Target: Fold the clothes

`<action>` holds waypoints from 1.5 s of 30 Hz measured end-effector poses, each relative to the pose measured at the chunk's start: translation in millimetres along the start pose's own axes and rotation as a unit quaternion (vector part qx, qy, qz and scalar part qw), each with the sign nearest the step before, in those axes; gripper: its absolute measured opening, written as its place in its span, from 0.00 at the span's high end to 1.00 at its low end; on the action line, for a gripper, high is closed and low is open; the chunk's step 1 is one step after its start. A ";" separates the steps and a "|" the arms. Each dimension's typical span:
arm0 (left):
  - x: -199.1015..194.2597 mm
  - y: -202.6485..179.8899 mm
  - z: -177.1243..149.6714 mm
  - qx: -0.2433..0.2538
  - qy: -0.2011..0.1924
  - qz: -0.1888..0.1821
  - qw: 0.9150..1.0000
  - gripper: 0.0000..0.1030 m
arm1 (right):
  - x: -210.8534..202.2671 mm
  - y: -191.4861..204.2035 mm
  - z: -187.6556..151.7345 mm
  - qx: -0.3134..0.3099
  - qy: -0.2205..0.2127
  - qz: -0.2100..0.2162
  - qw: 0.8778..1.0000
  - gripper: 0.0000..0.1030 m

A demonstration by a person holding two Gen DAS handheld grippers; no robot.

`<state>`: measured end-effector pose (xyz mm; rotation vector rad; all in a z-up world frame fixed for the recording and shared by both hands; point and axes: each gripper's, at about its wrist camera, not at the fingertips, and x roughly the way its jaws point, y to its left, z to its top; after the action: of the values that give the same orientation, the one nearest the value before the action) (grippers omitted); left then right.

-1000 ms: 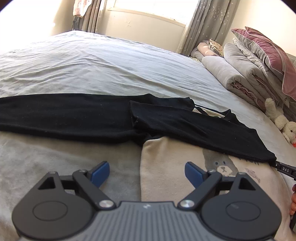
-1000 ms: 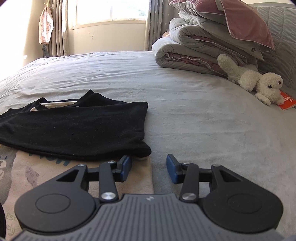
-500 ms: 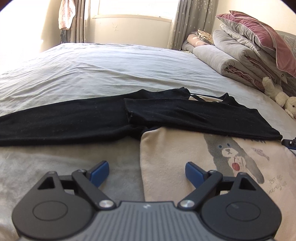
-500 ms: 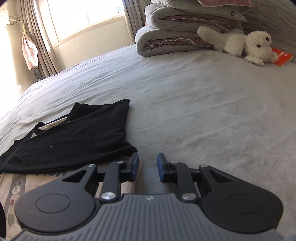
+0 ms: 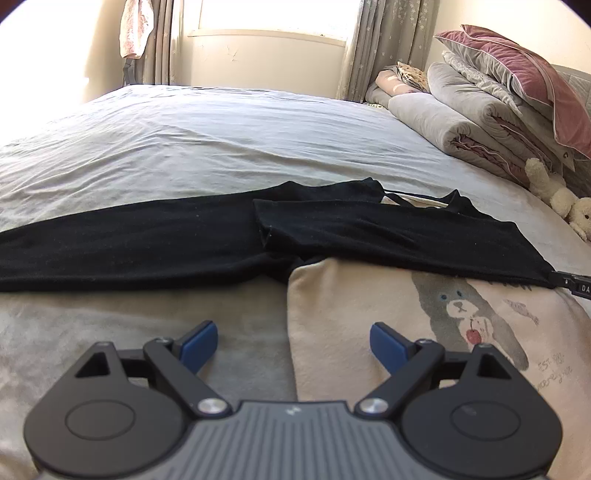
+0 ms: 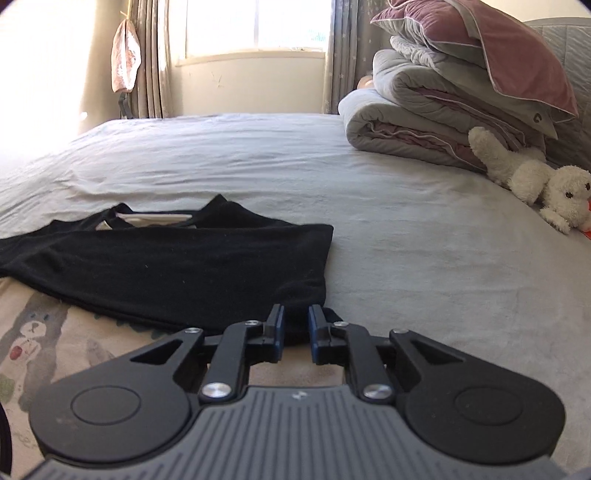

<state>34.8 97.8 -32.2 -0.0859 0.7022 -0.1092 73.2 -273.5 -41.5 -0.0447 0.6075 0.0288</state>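
A cream shirt with black sleeves and a bear print (image 5: 458,314) lies flat on the grey bed. One black sleeve (image 5: 399,236) is folded across its chest; the other (image 5: 122,243) stretches out left. My left gripper (image 5: 293,341) is open and empty, low over the shirt's left side edge. My right gripper (image 6: 295,328) has its jaws nearly closed around the black fabric at the folded sleeve's corner (image 6: 207,273), at the shirt's right edge. Its tip also shows at the right edge of the left wrist view (image 5: 576,286).
Rolled grey quilts and a maroon pillow (image 6: 461,85) are stacked at the bed's right. A white plush dog (image 6: 535,177) lies in front of them. A window with curtains (image 5: 273,33) is beyond the bed's far edge.
My right gripper's jaws have narrowed from open to nearly closed, and it has moved forward onto the black sleeve corner. My left gripper stayed open and shifted slightly.
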 end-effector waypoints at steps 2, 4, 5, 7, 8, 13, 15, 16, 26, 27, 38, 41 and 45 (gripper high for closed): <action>0.5 0.0 0.4 0.001 -0.001 0.001 1.000 0.12 | 0.3 -2.2 -1.8 0.003 0.008 0.002 1.000 0.91; 0.8 1.9 1.7 -0.007 -0.004 0.004 1.000 0.12 | -1.5 0.3 -0.8 0.005 0.011 -0.002 1.000 0.91; 0.7 3.6 2.6 -0.013 -0.006 0.006 1.000 0.12 | -2.4 1.8 -0.2 0.005 0.012 -0.003 1.000 0.90; 0.2 10.0 5.0 -0.035 -0.010 0.016 0.999 0.12 | -5.0 5.8 1.0 0.008 0.009 0.001 1.000 0.78; -0.1 13.6 6.3 -0.048 -0.012 0.021 0.999 0.12 | -6.6 8.0 1.9 0.008 0.008 0.004 1.000 0.77; -5.0 38.9 12.4 -0.129 -0.027 0.060 0.989 0.12 | -11.3 14.6 4.8 0.008 0.003 0.015 1.000 0.69; -7.2 50.4 14.0 -0.157 -0.036 0.081 0.984 0.12 | -12.3 16.1 4.7 0.006 0.002 0.016 1.000 0.68; -8.5 56.7 14.5 -0.168 -0.039 0.092 0.981 0.12 | -12.8 16.6 4.7 0.005 0.002 0.016 1.000 0.68; -22.4 140.5 21.6 -0.285 -0.046 0.216 0.933 0.12 | -19.0 19.8 8.1 0.011 -0.007 0.028 1.000 0.66; -23.7 148.2 22.2 -0.291 -0.048 0.224 0.929 0.12 | -19.3 21.3 8.3 0.009 -0.007 0.029 1.000 0.66; -27.8 220.7 21.1 -0.355 -0.071 0.265 0.894 0.19 | -24.3 44.9 9.0 -0.005 -0.009 0.058 0.998 0.66; -25.9 231.4 19.7 -0.369 -0.093 0.265 0.886 0.21 | -26.4 49.3 10.1 -0.004 -0.012 0.063 0.998 0.66; -24.1 240.6 18.6 -0.382 -0.121 0.275 0.874 0.29 | -29.2 51.8 12.3 0.003 -0.017 0.068 0.998 0.66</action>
<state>45.7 340.1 -30.4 -0.6426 0.4607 0.7291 54.2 -221.5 -16.5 0.0033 0.5768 0.1593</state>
